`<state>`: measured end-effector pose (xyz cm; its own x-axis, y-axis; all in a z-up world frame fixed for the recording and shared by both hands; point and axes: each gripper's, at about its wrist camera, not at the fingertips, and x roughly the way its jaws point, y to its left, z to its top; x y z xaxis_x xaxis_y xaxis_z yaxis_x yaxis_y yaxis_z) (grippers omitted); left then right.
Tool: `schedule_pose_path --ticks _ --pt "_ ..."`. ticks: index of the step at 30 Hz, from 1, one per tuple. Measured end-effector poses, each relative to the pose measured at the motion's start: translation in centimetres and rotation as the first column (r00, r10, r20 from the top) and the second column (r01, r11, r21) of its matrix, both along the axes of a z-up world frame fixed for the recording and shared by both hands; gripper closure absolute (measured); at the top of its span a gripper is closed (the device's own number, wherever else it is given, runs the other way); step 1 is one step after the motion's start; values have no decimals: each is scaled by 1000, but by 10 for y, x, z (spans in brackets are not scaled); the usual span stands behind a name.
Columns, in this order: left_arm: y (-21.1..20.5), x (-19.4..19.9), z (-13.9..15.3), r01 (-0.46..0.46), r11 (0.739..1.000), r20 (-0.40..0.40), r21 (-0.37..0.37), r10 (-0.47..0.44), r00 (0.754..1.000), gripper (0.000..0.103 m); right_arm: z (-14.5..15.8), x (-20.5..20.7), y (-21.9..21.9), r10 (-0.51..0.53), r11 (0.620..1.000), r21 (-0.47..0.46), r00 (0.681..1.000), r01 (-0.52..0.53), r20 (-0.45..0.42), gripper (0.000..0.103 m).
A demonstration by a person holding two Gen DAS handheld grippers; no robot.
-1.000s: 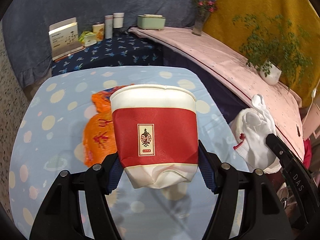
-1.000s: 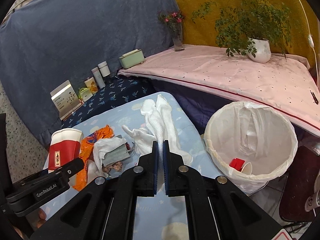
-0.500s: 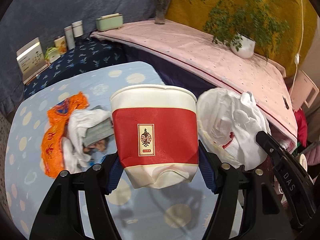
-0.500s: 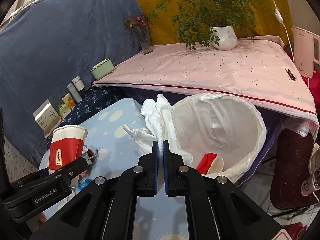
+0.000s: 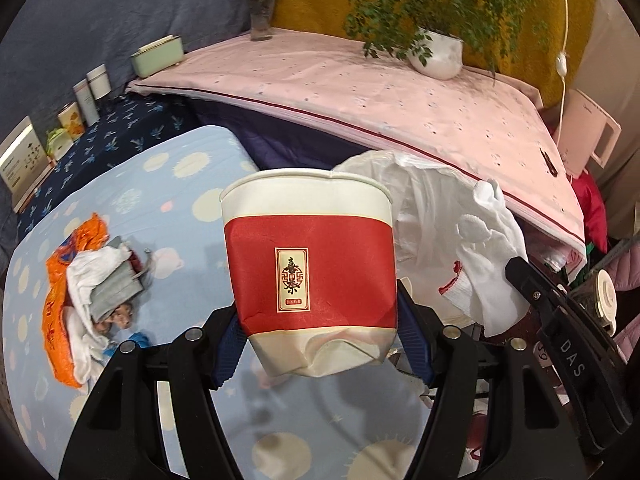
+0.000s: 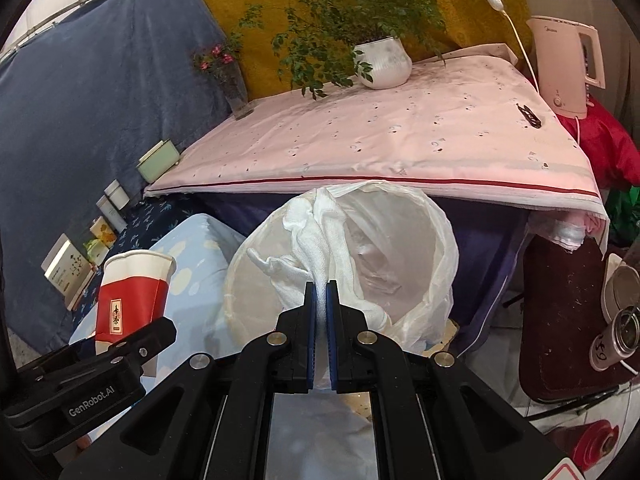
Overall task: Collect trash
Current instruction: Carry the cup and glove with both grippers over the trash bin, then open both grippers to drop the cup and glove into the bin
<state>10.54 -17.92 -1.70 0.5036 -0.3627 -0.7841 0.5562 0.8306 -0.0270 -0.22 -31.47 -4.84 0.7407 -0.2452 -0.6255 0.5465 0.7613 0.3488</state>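
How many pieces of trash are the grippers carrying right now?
2. A red-and-white paper cup sits clamped in the left gripper; a white cloth hangs pinched in the right gripper, in front of the lined bin. More trash remains on the table.

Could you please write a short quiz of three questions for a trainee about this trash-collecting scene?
1. True or false: the left tool holds a red and white paper cup.
2. What does the right tool grip?
A. white cloth
B. orange wrapper
C. green box
3. What lines the bin?

Key:
1. True.
2. A, the white cloth.
3. A white plastic bag.
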Motion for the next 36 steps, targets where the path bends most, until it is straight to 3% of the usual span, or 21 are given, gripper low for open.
schedule_pose_path --ticks 12,17,36 --pt "-56 10 -18 96 995 -37 13 -95 995 39 -17 -3 -35 -66 998 17 997 67 -29 98" --pt "-69 15 -17 100 995 -12 15 -100 995 24 -16 6 -42 -69 998 9 997 69 -29 98" --pt "-34 38 -18 -2 1000 -13 5 2 1000 23 -5 53 -29 -4 998 -59 1000 2 -25 94"
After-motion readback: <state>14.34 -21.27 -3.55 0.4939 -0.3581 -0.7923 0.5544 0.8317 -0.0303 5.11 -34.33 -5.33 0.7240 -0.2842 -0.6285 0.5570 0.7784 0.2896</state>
